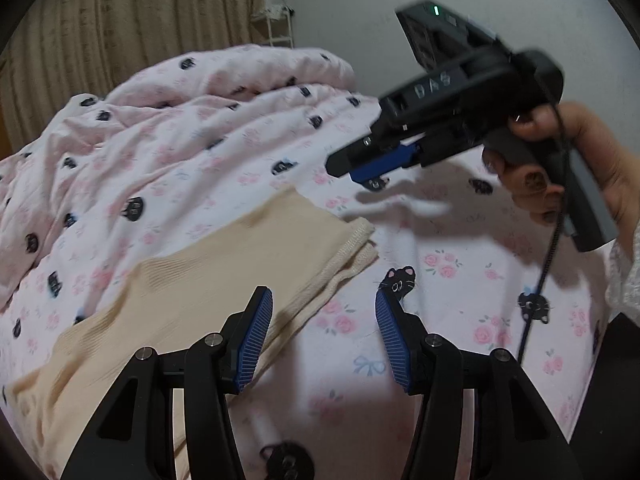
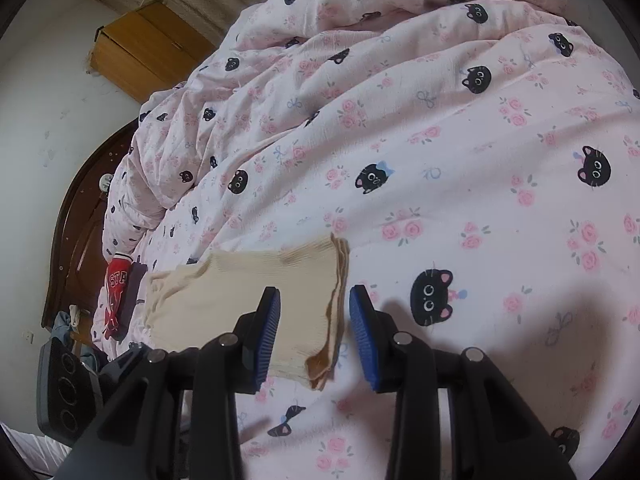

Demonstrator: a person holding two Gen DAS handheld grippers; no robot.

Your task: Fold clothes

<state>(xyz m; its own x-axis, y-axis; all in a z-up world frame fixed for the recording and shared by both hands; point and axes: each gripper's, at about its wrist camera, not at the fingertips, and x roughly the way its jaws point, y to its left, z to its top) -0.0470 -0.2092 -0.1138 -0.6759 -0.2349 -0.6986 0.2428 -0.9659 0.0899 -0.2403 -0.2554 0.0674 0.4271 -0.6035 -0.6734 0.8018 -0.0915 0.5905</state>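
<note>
A beige ribbed garment (image 1: 192, 292) lies folded flat on the pink cat-print bedsheet (image 1: 440, 312); it also shows in the right wrist view (image 2: 256, 292). My left gripper (image 1: 324, 300) is open and empty, its jaws above the garment's hemmed right edge. My right gripper (image 2: 314, 300) is open and empty, its jaws either side of the garment's stacked right edge, above it. In the left wrist view the right gripper (image 1: 360, 172) hovers above the sheet, held by a hand; it looks blurred.
A bunched pink duvet (image 2: 360, 60) is piled at the back of the bed. A red printed garment (image 2: 118, 292) and a dark cloth (image 2: 134, 296) lie at the bed's left edge by the wooden headboard (image 2: 72, 216). A wooden cabinet (image 2: 148, 48) and curtain (image 1: 120, 40) stand behind.
</note>
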